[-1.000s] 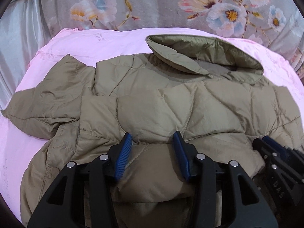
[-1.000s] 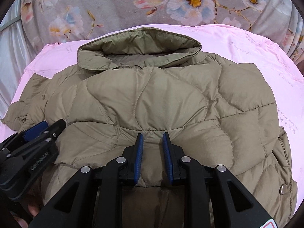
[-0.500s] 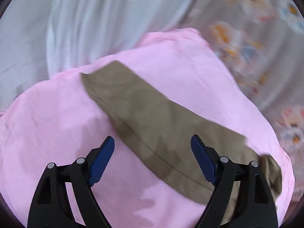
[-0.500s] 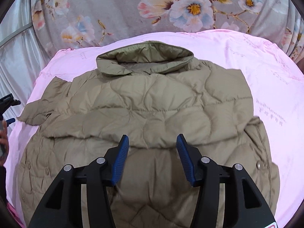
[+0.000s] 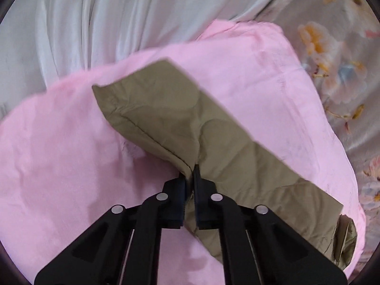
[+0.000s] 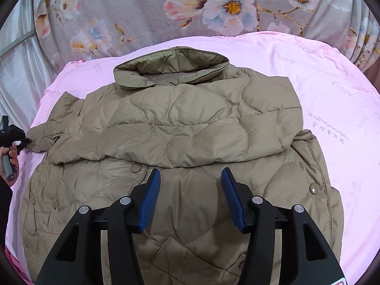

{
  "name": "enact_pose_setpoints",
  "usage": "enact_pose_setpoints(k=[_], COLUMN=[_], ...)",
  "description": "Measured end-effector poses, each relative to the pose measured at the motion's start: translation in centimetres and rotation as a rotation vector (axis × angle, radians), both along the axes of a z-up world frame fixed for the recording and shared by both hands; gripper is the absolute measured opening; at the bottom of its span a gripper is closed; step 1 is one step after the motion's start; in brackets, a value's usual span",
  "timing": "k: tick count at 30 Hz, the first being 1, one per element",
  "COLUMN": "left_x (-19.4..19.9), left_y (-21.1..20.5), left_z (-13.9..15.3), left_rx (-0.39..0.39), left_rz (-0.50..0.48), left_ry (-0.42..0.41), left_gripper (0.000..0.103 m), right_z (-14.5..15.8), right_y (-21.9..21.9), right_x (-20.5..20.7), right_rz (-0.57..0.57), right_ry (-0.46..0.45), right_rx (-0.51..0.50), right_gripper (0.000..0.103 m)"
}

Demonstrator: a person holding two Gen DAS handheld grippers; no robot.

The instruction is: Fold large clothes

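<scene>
With the quilted jacket (image 6: pixel 180 142) spread on the pink bed (image 6: pixel 344 109), the left claw (image 5: pixel 189 178) pinches its sleeve (image 5: pixel 180 123) and should carry it across evenly, while the right claw (image 6: pixel 191 198) hovers open.

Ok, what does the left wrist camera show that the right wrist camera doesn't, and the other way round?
Only the left wrist view shows the left gripper shut on the sleeve, which lies stretched across the pink bedding, with pale drapery behind.

Only the right wrist view shows the right gripper open above the jacket body, plus the collar and snap buttons.

Both show the olive quilted jacket on the pink bedding, the floral fabric behind it, and the left gripper, which is small at the right view's left edge.
</scene>
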State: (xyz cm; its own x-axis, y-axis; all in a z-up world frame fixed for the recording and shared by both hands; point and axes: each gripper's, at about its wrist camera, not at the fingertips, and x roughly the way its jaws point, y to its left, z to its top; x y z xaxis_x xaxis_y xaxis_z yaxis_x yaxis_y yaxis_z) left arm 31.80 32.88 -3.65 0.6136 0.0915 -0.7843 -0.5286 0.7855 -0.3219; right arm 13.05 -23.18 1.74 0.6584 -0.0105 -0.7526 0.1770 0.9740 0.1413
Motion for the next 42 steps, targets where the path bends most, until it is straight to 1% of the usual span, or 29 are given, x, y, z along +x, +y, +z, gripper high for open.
enact_pose_setpoints(k=[2, 4, 7, 8, 10, 11, 12, 14, 15, 16, 17, 18, 19, 20, 21, 22, 23, 24, 25, 27, 28, 31, 33, 34, 36, 37, 38, 40, 42], left_x=[-0.7, -1.8, -3.7, -4.7, -6.4, -7.5, -8.7, -10.7, -11.2, -11.7, -12.2, -12.8, -12.9, -12.6, -12.6, -12.8, -12.3, -12.8, -13.1, -13.2, -12.4, -11.0, -8.9, -8.1, -6.3, -5.7, -4.7, -3.9, -3.1], left_y=[-2.0, -6.1, -12.3, -15.5, -20.4, -23.5, -26.4, -31.7, -34.1, -36.0, -38.2, -39.6, -40.9, -42.4, -43.4, -44.3, -44.5, -44.5, -44.4, -43.1, -42.2, -37.2, -33.6, -32.2, -29.2, -28.1, -26.7, -25.4, -24.1], left_z=[3.2, 7.7, 13.1, 15.3, 17.9, 18.9, 19.6, 19.7, 19.2, 18.5, 17.1, 15.7, 14.2, 12.0, 10.5, 8.6, 7.5, 6.6, 6.1, 5.8, 6.2, 7.2, 7.4, 7.2, 6.4, 6.0, 5.5, 4.4, 3.1], left_rx=[0.048, 0.115, 0.208, 0.242, 0.280, 0.294, 0.301, 0.291, 0.272, 0.252, 0.221, 0.199, 0.178, 0.135, 0.103, 0.074, 0.058, 0.046, 0.043, 0.020, 0.002, -0.059, -0.115, -0.126, -0.123, -0.106, -0.073, -0.054, -0.086], left_rz=[-0.055, -0.141, -0.267, -0.334, -0.441, -0.510, -0.573, -0.697, -0.747, -0.789, -0.830, -0.850, -0.874, -0.912, -0.936, -0.944, -0.935, -0.927, -0.921, -0.914, -0.900, -0.794, -0.708, -0.672, -0.590, -0.559, -0.518, -0.484, -0.456], left_ry=[-0.064, -0.153, -0.268, -0.321, -0.388, -0.417, -0.435, -0.445, -0.433, -0.415, -0.388, -0.359, -0.323, -0.271, -0.234, -0.200, -0.191, -0.192, -0.191, -0.189, -0.191, -0.196, -0.184, -0.171, -0.145, -0.134, -0.112, -0.087, -0.044], left_gripper=[0.003, 0.002, 0.002, 0.002, 0.003, 0.003, 0.003, 0.003, 0.003, 0.005, 0.006, 0.007, 0.016, 0.023, 0.046, 0.066, 0.070, 0.075, 0.078, 0.079, 0.079, 0.079, 0.079, 0.079, 0.079, 0.079, 0.078, 0.078, 0.076], right_z=[0.2, 0.3, 0.6, 0.8, 1.1, 1.2, 1.3, 1.5, 1.6, 1.7, 1.9, 2.0, 2.1, 2.1, 2.1, 2.1, 2.1, 2.1, 2.1, 2.2, 2.3, 2.7, 3.1, 3.2, 3.4, 3.4, 3.4, 3.1, 2.3], right_y=[-0.2, -0.2, -0.2, -0.2, -0.4, -0.5, -0.7, -1.0, -1.3, -1.5, -1.9, -2.3, -2.6, -3.0, -3.3, -3.7, -4.1, -4.5, -4.8, -5.3, -5.5, -6.5, -7.0, -7.3, -7.8, -7.9, -8.1, -8.6, -8.9], right_x=[-0.2, -0.2, -0.2, -0.2, -0.4, -0.4, -0.6, -0.8, -1.0, -1.2, -1.4, -1.6, -1.9, -2.1, -2.4, -2.7, -2.9, -3.1, -3.3, -3.6, -3.6, -3.2, -2.4, -1.8, -0.5, 0.4, 1.1, 2.7, 4.2], right_rz=[-0.008, -0.010, -0.010, -0.010, -0.014, -0.016, -0.021, -0.030, -0.037, -0.044, -0.052, -0.060, -0.070, -0.077, -0.084, -0.095, -0.103, -0.108, -0.114, -0.121, -0.125, -0.133, -0.134, -0.132, -0.131, -0.134, -0.135, -0.138, -0.140], right_ry=[-0.004, -0.008, -0.014, -0.017, -0.026, -0.028, -0.030, -0.033, -0.036, -0.039, -0.042, -0.045, -0.046, -0.046, -0.047, -0.048, -0.049, -0.050, -0.051, -0.058, -0.064, -0.083, -0.095, -0.103, -0.108, -0.108, -0.104, -0.089, -0.061], right_rx=[-0.005, -0.003, 0.000, 0.003, 0.003, 0.002, 0.003, 0.004, 0.003, 0.002, 0.001, 0.002, 0.004, 0.006, 0.008, 0.010, 0.013, 0.017, 0.021, 0.022, 0.024, 0.059, 0.088, 0.109, 0.139, 0.154, 0.172, 0.216, 0.262], right_gripper=[0.053, 0.053, 0.053, 0.053, 0.053, 0.053, 0.053, 0.053, 0.053, 0.053, 0.053, 0.053, 0.053, 0.054, 0.055, 0.057, 0.058, 0.058, 0.058, 0.059, 0.060, 0.061, 0.062, 0.064, 0.065, 0.065, 0.065, 0.065, 0.065])
